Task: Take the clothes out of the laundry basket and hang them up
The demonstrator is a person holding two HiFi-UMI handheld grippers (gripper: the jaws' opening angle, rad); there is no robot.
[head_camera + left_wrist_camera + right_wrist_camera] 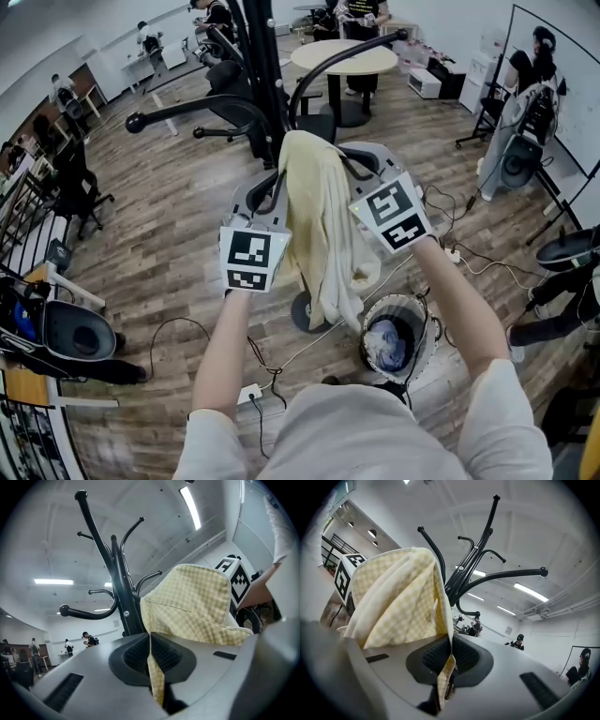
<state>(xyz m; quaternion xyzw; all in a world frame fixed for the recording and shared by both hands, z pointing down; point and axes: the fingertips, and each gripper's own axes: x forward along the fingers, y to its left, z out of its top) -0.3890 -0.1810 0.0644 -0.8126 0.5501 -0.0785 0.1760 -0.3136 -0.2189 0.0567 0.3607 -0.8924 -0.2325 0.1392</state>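
A pale yellow checked garment hangs between my two grippers in front of the black coat rack. My left gripper is shut on one edge of it; in the left gripper view the cloth is pinched between the pads. My right gripper is shut on the other edge, with the cloth running down between its pads. The rack's curved hooks rise just behind the garment. The mesh laundry basket stands on the floor at lower right, with blue clothes inside.
The rack's round base sits on the wooden floor beside the basket. Cables and a power strip lie near my feet. A round table, office chairs and people stand farther back. A whiteboard is at right.
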